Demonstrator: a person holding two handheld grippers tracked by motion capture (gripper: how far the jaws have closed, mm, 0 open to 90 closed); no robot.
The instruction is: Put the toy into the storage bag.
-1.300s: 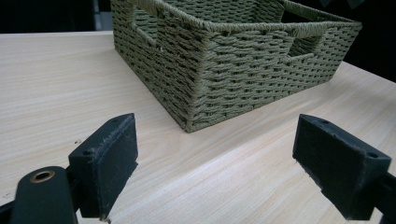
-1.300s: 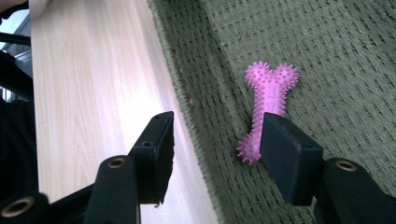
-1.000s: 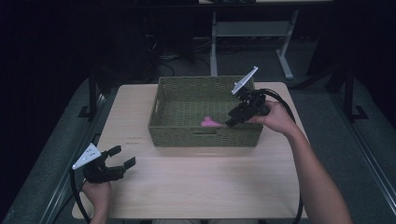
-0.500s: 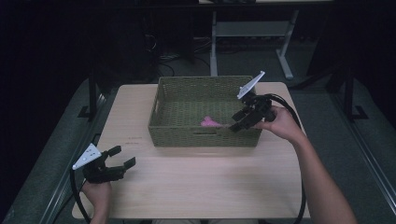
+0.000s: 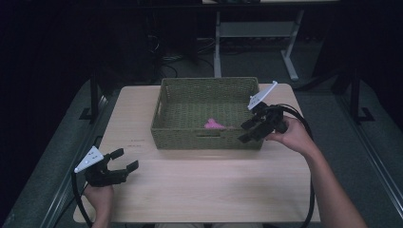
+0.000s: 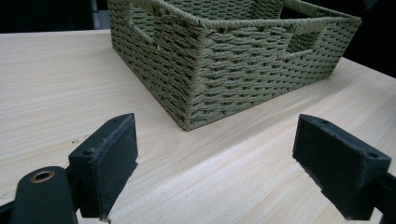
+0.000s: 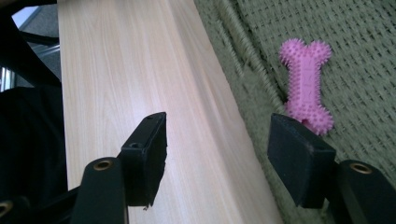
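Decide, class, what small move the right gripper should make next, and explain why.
Probably back toward the person, clear of the basket. The right gripper is open at the basket's front right corner, holding nothing, and the pink bone-shaped chew toy already lies on the basket floor. The left gripper rests open on the table.

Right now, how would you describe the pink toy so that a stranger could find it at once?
Look at the wooden table, then at the green woven basket standing on its far half. On the basket floor, near the front wall, lies a small pink bone covered in little spikes. It is the single thing in the basket, and the one bright colour on the table.
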